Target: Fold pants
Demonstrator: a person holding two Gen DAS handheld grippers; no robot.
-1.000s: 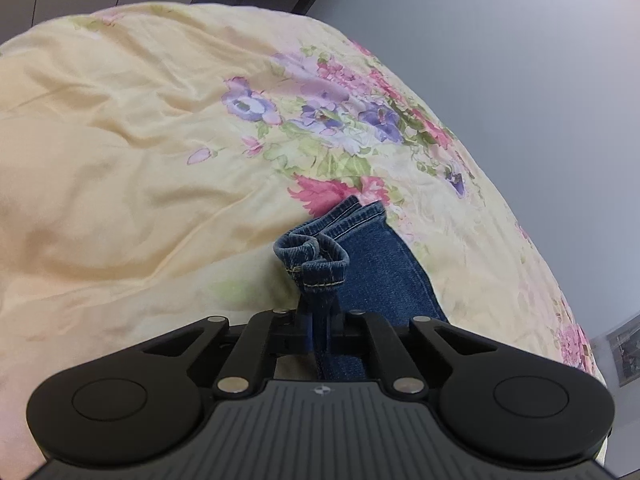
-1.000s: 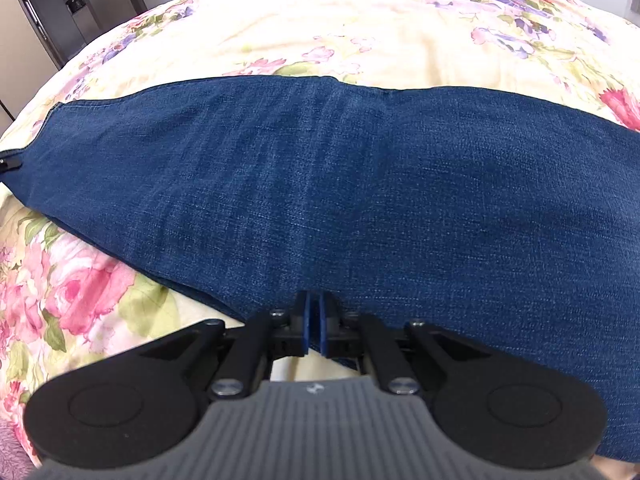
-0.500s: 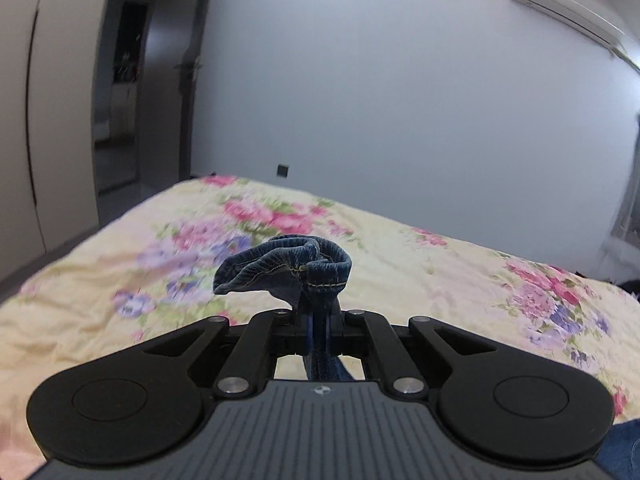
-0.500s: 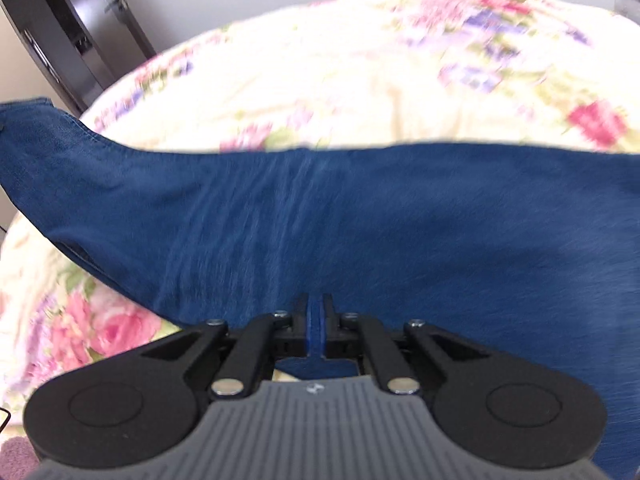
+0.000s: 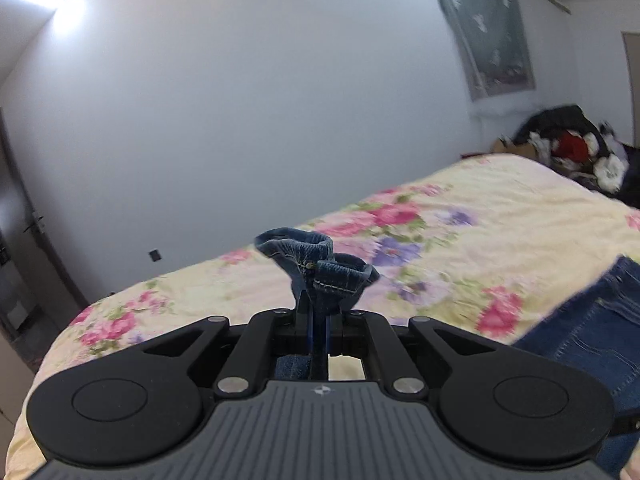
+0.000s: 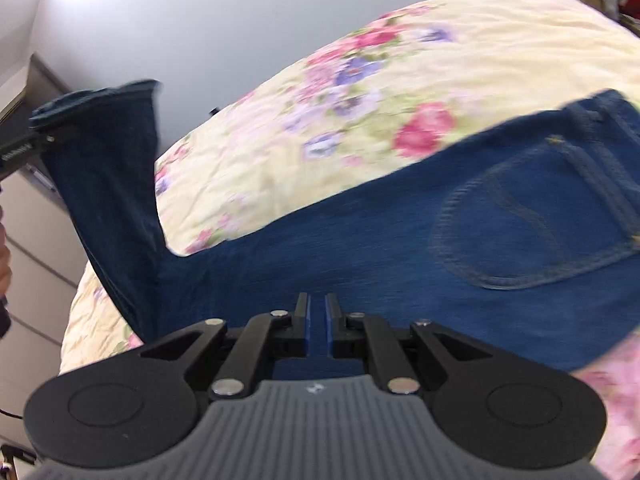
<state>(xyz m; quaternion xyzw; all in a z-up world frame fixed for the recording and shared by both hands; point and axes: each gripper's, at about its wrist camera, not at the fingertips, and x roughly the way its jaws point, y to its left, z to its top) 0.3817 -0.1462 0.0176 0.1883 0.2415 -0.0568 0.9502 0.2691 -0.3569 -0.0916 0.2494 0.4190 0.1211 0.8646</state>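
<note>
- Pants (image 6: 400, 264) lie across the bed (image 6: 460, 60), waist and back pocket (image 6: 532, 224) to the right.
- One leg rises off the bed at the left, its hem (image 5: 316, 264) pinched in the left gripper (image 5: 318, 320).
- The right gripper (image 6: 317, 320) sits at the near edge of the pants.
- Behind the bed stands a wall (image 5: 260, 100).
- A heap of clothes (image 5: 576, 148) lies beyond the bed's far right corner.

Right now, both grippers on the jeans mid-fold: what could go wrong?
1. Left gripper pinches only the bunched hems; they could slip out.
2. Right gripper shows a slight gap around the jeans edge; that grip may let go.
3. The lifted leg hangs twisted, so the fold may land skewed on the bedspread.
</note>
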